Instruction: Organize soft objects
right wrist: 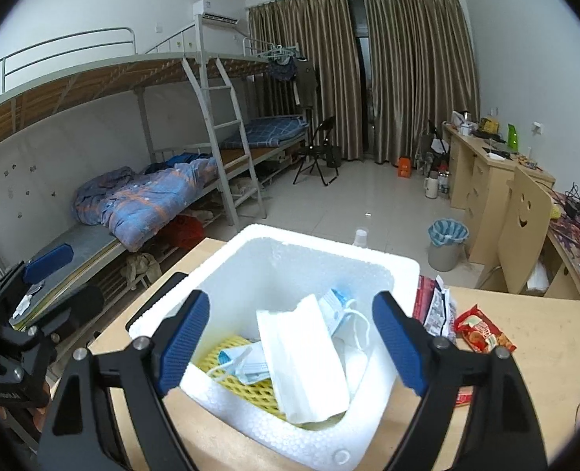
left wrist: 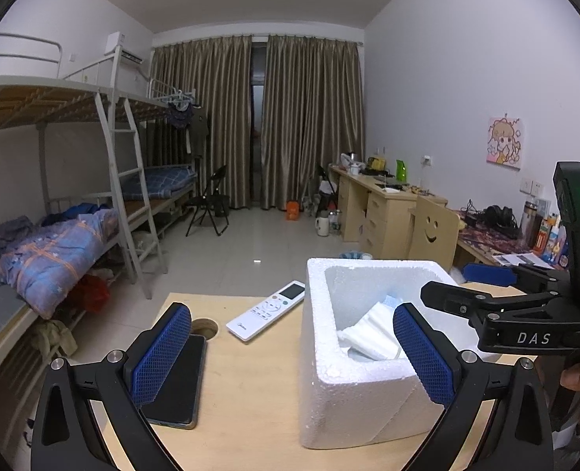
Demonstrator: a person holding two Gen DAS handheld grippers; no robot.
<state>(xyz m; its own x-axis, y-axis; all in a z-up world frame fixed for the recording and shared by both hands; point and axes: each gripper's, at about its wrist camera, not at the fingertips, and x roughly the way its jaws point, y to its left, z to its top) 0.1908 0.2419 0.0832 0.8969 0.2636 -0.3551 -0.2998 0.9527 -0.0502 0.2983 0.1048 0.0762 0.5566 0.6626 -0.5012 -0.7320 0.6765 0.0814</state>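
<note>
Two sets of tongs hover over a wooden surface (left wrist: 258,384), and both stand apart with nothing between their blue pads. Right tongs (right wrist: 290,345) hang above a white foam box (right wrist: 384,274), jaws wide, over the soft things lying inside it: a white face mask (right wrist: 301,357) on top, a blue-edged mask (right wrist: 341,306) behind it, and yellow foam netting (right wrist: 231,349) on the bottom. Left tongs (left wrist: 290,353) are at the box's near left corner, one pad over a dark phone (left wrist: 180,388), the other over the box rim. A white remote control (left wrist: 266,310) lies just left of the box. Right of the box lie a red snack packet (right wrist: 482,333) and another wrapper (right wrist: 441,310).
</note>
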